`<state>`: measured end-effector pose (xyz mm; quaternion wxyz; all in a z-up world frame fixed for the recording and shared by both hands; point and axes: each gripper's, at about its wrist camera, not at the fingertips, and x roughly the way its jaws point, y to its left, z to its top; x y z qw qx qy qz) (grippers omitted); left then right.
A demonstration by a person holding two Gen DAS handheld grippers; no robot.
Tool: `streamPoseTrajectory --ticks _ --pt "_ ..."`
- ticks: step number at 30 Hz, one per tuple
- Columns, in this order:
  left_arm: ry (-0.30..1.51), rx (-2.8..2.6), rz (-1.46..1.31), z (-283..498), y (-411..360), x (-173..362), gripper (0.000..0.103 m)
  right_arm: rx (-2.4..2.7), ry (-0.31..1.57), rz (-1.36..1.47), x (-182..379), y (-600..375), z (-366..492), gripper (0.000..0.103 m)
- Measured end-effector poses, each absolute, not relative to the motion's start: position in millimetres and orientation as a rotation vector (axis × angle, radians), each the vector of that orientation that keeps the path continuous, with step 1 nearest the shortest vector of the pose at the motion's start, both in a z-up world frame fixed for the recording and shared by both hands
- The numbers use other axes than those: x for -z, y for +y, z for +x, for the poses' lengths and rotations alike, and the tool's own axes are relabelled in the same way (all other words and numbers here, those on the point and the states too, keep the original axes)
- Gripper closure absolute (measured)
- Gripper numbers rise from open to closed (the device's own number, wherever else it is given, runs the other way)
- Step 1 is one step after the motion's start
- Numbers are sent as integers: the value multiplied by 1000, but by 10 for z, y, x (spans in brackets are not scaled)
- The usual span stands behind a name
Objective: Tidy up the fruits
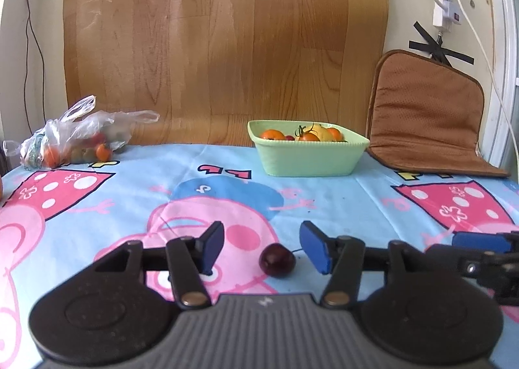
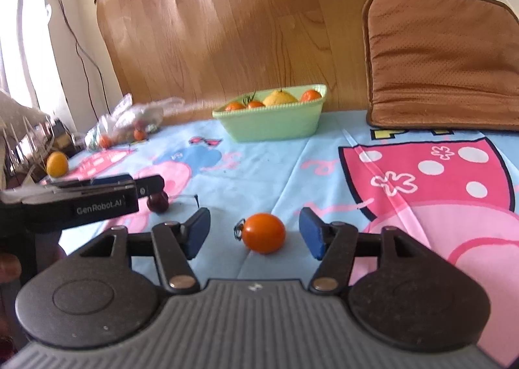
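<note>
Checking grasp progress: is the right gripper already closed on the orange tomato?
No, the right gripper is open, its pads apart on either side of the orange tomato.

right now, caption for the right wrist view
Open right gripper around an orange tomato, green fruit bowl behind.

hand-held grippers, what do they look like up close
Both match: the left hand-held gripper and right hand-held gripper have blue pads on black linkage arms with brass-coloured pivots, round black discs and a ribbed grey body. The left one's side reads GenRobot.AI in white. No cables or sleeves show.
</note>
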<state>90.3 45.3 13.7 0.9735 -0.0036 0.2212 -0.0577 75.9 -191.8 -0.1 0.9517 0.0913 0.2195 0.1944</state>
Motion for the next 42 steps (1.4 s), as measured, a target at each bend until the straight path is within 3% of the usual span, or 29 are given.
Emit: streamPoseTrajectory --ticks 6,10,18,26,34,42 --pt "445 107 18 889 403 -137 44 -409 430 208 -15 -1941 757 37" --pt "464 93 40 927 374 -124 43 -402 419 217 -19 -1950 745 29" --pt "524 56 40 1008 379 -89 42 -409 409 206 -20 -1947 733 29" --pt "531 21 52 1018 356 -87 35 -408 375 240 -29 -1997 690 24" --pt "543 -38 119 1043 268 -84 20 -389 372 276 -35 -2030 721 19" --pt "536 -49 160 1044 218 -71 19 -401 403 362 -8 -2123 772 15"
